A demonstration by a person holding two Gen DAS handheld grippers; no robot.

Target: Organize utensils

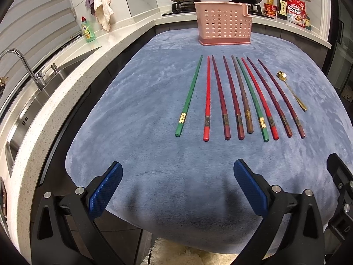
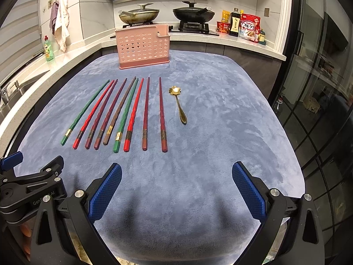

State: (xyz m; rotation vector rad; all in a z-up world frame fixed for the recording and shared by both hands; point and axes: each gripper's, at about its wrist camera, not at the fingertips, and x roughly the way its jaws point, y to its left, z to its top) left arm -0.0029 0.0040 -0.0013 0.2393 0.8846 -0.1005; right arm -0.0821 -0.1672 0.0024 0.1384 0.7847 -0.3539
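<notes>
Several chopsticks (image 1: 240, 97) (image 2: 123, 114), green, red, maroon and brown, lie side by side on a blue-grey cloth (image 1: 143, 101) (image 2: 220, 121). A gold flower-bowl spoon (image 1: 292, 91) (image 2: 179, 105) lies to their right. Behind them stands a pink perforated utensil holder (image 1: 225, 25) (image 2: 144, 47), upright. My left gripper (image 1: 178, 173) hovers open over the cloth's near edge, well short of the chopsticks. My right gripper (image 2: 176, 173) is open too, also near the front edge, nothing between its blue pads (image 2: 106, 193). The left gripper's body (image 2: 30, 185) shows at the right wrist view's lower left.
A steel sink with tap (image 1: 28, 70) and a green soap bottle (image 1: 87, 30) line the left counter. Two lidded pans (image 2: 139, 14) (image 2: 193, 13) sit on the hob behind the holder. Food packets and bottles (image 2: 242, 27) stand at the back right. Glass doors (image 2: 320, 88) close the right side.
</notes>
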